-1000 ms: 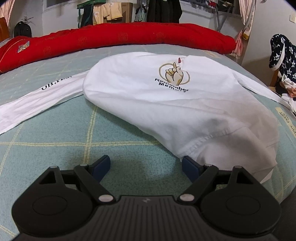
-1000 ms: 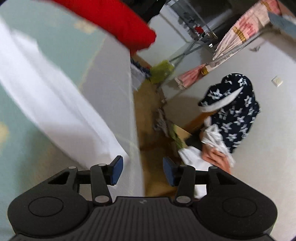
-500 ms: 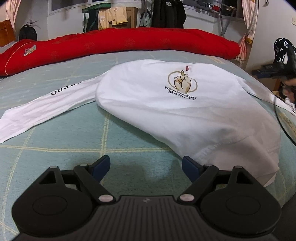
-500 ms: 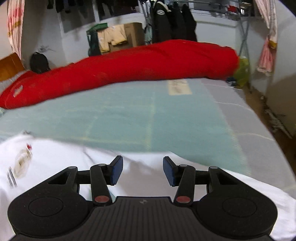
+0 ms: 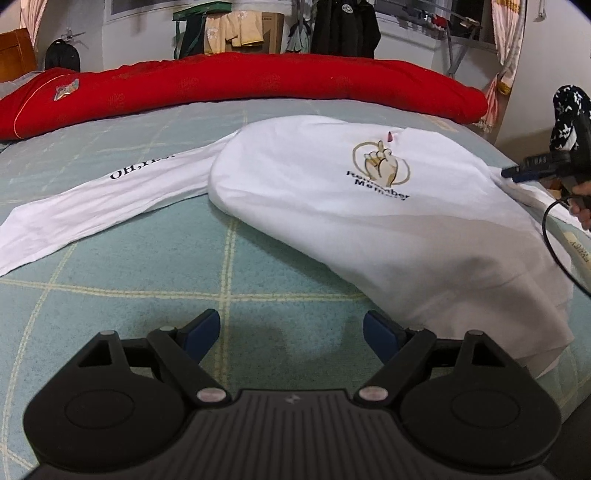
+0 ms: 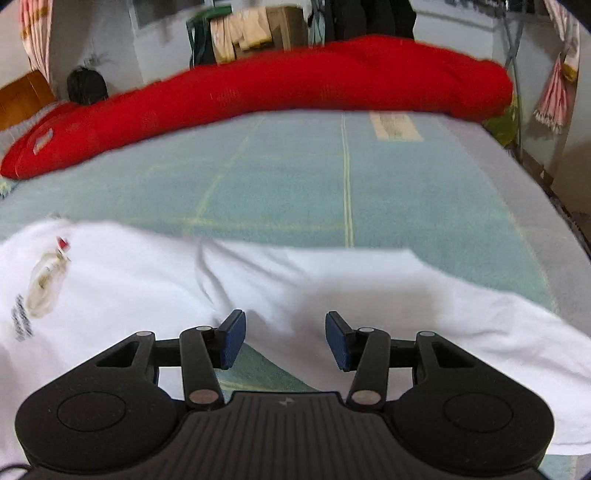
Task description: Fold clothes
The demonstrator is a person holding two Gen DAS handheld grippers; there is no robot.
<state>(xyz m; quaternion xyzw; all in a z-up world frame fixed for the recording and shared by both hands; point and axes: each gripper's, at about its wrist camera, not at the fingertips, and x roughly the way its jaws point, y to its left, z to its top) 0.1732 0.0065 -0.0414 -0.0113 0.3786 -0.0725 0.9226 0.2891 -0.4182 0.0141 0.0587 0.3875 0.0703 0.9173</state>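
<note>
A white long-sleeved shirt (image 5: pixel 332 206) with a gold hand logo lies spread on the green checked bed. One sleeve (image 5: pixel 96 206), printed with black letters, stretches out to the left. My left gripper (image 5: pixel 291 330) stands open just above the bedsheet, its right finger beside the shirt's hem. My right gripper (image 6: pixel 284 341) is open over the other sleeve (image 6: pixel 369 295), with white cloth showing between its fingers. In the left wrist view, the right gripper (image 5: pixel 517 171) shows at the shirt's far right edge.
A long red bolster (image 5: pixel 240 85) lies across the far side of the bed (image 5: pixel 110 295). Clothes hang by the back wall (image 5: pixel 236 33). A dark star-patterned garment (image 5: pixel 569 118) sits at the right. The bed's right edge (image 6: pixel 546 206) drops to the floor.
The right gripper has swung from facing the floor and wall round to the bed, and has come down closer over the shirt's sleeve. The left gripper has edged slightly nearer the shirt.
</note>
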